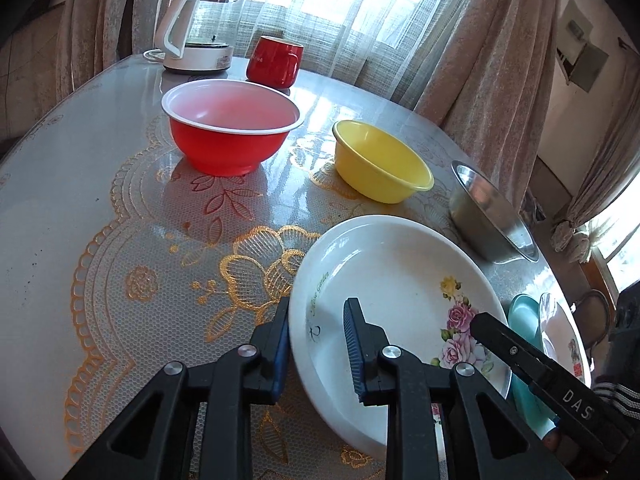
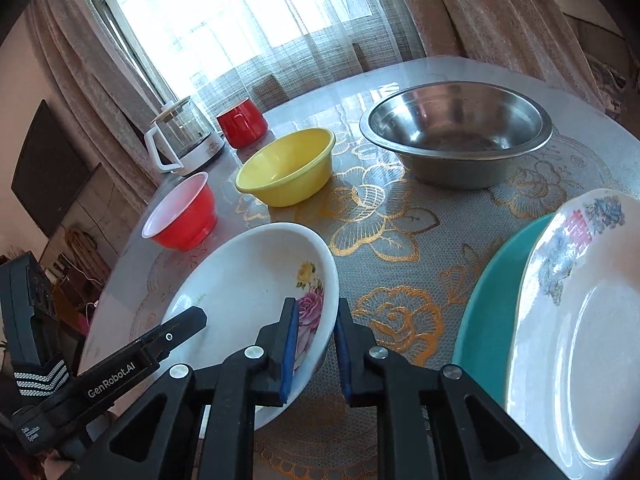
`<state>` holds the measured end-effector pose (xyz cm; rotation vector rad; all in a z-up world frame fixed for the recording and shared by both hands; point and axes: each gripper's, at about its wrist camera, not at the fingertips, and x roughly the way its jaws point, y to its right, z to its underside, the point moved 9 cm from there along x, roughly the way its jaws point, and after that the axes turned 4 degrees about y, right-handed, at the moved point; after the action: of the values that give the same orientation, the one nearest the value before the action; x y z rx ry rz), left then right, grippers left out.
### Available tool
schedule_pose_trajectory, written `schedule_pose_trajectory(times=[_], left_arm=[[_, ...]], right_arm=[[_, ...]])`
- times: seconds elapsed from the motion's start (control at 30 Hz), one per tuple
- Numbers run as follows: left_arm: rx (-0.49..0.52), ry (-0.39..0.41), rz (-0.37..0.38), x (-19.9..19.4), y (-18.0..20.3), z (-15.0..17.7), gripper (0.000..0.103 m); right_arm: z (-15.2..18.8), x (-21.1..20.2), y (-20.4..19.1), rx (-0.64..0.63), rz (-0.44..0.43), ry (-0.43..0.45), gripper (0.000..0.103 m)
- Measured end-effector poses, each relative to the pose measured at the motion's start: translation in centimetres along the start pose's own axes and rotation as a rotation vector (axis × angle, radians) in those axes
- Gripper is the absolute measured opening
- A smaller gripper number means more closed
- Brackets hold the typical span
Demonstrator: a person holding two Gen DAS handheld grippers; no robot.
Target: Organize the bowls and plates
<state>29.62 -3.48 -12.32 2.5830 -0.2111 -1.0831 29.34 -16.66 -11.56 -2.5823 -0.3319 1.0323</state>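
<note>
A white deep plate with pink roses (image 1: 392, 280) lies on the table; it also shows in the right wrist view (image 2: 248, 292). My left gripper (image 1: 318, 312) straddles its left rim, jaws apart, one finger outside and one inside. My right gripper (image 2: 316, 312) straddles its right rim the same way, with a narrow gap. A red bowl (image 1: 232, 136), a yellow bowl (image 1: 380, 160) and a steel bowl (image 1: 488, 216) stand behind it. A white patterned plate (image 2: 580, 328) rests on a teal plate (image 2: 492, 292) at the right.
A glass kettle (image 1: 200, 32) and a red mug (image 1: 274, 62) stand at the far edge of the round table (image 1: 120, 240). Curtains and a window are behind. The table's right edge lies just past the steel bowl.
</note>
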Motion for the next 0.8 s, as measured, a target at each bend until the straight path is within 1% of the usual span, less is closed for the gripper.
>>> schedule_pose_trajectory(times=[0.07,0.17,0.23,0.27,0.33,0.4,0.47,0.5,0.57,0.6,0.67,0.77,0.8], left_arm=[[-0.004,0.000,0.004,0.0,0.0,0.0,0.025],[-0.003,-0.002,0.005,0.0,-0.1,0.1,0.025],[0.026,-0.008,-0.005,-0.1,-0.1,0.1,0.025],[0.046,-0.013,-0.009,-0.1,0.0,0.1,0.025],[0.038,-0.025,0.009,-0.2,-0.2,0.1,0.025],[0.020,-0.037,0.036,-0.2,-0.5,0.1,0.025],[0.031,-0.033,0.032,-0.2,-0.5,0.1,0.025],[0.047,-0.026,0.019,-0.3,-0.4,0.1,0.025],[0.073,-0.021,-0.001,-0.3,-0.2,0.2,0.025],[0.071,-0.020,-0.001,-0.3,-0.2,0.1,0.025],[0.042,-0.016,0.018,-0.3,-0.5,0.0,0.025],[0.028,-0.014,0.031,-0.3,-0.8,-0.2,0.025],[0.027,-0.015,0.036,-0.3,-0.7,-0.2,0.025]], right_arm=[[0.4,0.1,0.1,0.008,-0.010,-0.017,0.018],[0.9,0.4,-0.2,-0.031,0.022,-0.037,0.020],[1.4,0.8,-0.2,-0.056,0.050,-0.063,0.020],[1.3,1.0,-0.3,-0.071,0.058,-0.058,0.020],[1.3,1.1,-0.5,-0.090,0.066,-0.064,0.021],[1.4,1.3,-0.8,-0.133,0.084,-0.077,0.022],[1.5,1.6,-1.4,-0.204,0.106,-0.086,0.027],[1.6,1.7,-1.6,-0.230,0.114,-0.086,0.028],[1.4,2.0,-1.6,-0.229,0.118,-0.086,0.027],[1.3,2.1,-1.5,-0.225,0.123,-0.084,0.026],[1.2,1.9,-1.3,-0.212,0.123,-0.075,0.022],[0.9,0.8,-1.6,-0.193,0.093,-0.025,0.020],[0.8,0.4,-1.8,-0.197,0.096,-0.010,0.020]])
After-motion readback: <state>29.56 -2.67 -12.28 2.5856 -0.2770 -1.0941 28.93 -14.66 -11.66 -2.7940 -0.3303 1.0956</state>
